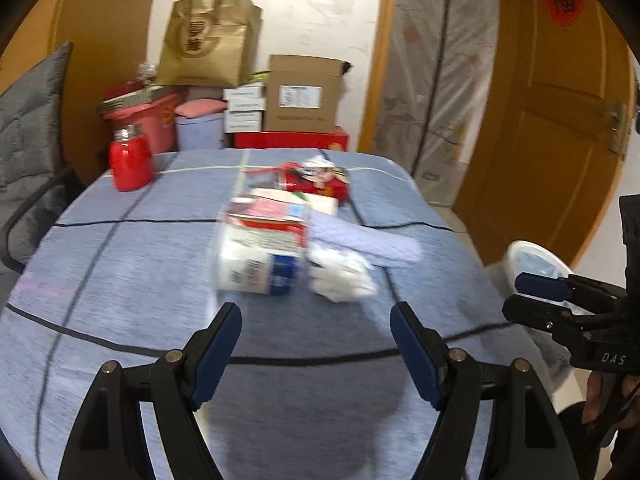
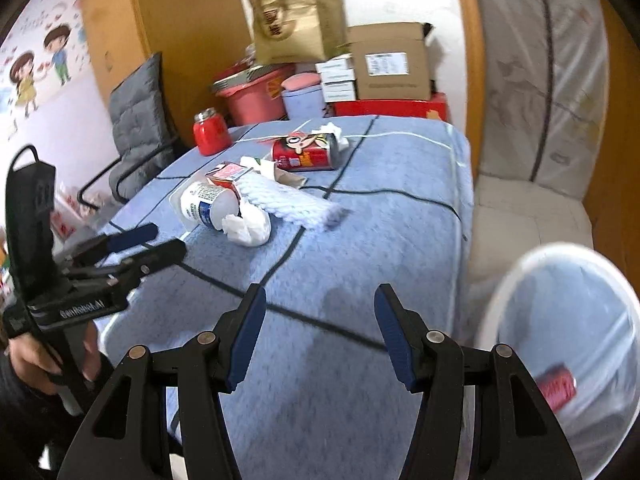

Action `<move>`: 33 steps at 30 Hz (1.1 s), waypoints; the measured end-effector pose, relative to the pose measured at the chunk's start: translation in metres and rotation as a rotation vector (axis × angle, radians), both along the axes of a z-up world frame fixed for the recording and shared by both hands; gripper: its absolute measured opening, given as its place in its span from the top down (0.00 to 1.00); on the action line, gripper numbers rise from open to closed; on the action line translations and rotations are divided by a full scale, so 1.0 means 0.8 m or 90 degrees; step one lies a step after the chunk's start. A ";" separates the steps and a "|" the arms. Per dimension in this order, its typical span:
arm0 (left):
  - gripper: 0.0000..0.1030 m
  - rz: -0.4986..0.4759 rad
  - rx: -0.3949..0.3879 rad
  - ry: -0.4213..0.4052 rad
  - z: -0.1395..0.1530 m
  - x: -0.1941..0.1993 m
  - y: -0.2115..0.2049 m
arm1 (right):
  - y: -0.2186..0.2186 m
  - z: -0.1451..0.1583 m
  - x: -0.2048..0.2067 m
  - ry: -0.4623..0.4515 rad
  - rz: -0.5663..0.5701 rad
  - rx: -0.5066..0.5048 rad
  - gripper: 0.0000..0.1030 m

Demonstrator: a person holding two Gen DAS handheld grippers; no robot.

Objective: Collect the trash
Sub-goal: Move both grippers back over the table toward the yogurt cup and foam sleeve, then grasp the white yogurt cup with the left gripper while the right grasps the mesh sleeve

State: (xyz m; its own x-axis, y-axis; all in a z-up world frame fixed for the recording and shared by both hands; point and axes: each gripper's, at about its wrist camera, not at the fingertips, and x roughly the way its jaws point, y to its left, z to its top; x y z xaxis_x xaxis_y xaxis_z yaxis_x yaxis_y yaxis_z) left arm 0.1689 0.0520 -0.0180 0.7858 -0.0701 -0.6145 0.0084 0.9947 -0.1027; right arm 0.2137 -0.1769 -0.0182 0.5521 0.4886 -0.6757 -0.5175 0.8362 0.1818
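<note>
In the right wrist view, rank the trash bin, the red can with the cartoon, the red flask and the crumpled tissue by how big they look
1. Trash bin, though it is nearest the camera.
2. Red can.
3. Crumpled tissue and red flask look about alike; the flask stands farther back, so no ranking between them.

A nubby blue cloth (image 2: pixel 360 240) is covering the surface; crumpled white tissue (image 2: pixel 248 228) is lying at eleven o'clock of the matt black plastic tongs (image 2: pixel 320 320).

We see a pale blue tablecloth (image 2: pixel 360 232) crossed by dark and white lines, a red flask (image 2: pixel 209 131) upper left, and a red cartoon-printed can (image 2: pixel 306 151) at centre.
</note>
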 end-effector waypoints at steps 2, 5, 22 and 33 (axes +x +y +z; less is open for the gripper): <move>0.21 0.015 0.015 -0.006 0.002 0.005 0.010 | 0.010 -0.002 0.013 -0.001 0.008 -0.014 0.44; 0.19 0.037 0.021 0.000 0.003 0.022 0.025 | 0.024 -0.003 0.032 -0.009 0.026 -0.032 0.44; 0.10 0.047 0.042 0.049 -0.024 0.091 0.037 | 0.086 -0.030 0.110 -0.005 0.118 -0.070 0.44; 0.39 0.044 0.010 0.085 -0.039 0.100 0.050 | 0.104 -0.043 0.125 0.031 0.168 -0.055 0.64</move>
